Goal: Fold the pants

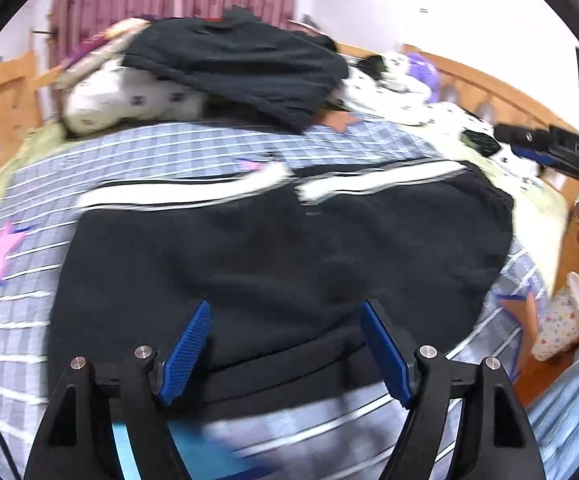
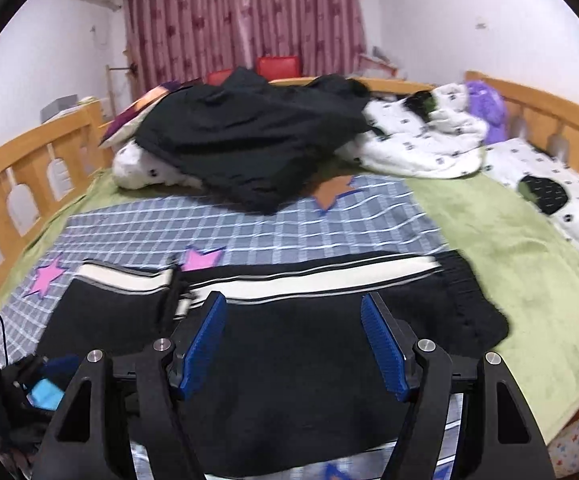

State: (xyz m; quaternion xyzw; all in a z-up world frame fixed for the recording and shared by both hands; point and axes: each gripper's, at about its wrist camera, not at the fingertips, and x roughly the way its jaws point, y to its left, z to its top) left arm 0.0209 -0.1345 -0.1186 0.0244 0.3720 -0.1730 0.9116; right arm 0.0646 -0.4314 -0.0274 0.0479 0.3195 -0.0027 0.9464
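Note:
Black pants with a white side stripe (image 1: 289, 248) lie folded flat on the checked blue bedsheet (image 1: 29, 320); they also show in the right wrist view (image 2: 289, 360). My left gripper (image 1: 285, 320) is open and empty, its blue pads above the pants' near edge. My right gripper (image 2: 293, 316) is open and empty over the pants' middle. The right gripper also shows at the right edge of the left wrist view (image 1: 549, 152), held by a hand.
A pile of black clothes (image 2: 249, 136) lies on white patterned bedding (image 2: 421, 148) at the far side. A green blanket (image 2: 529, 280) covers the right. Wooden bed rails (image 2: 29, 168) run around the bed. A pillow (image 2: 549, 192) lies at the right.

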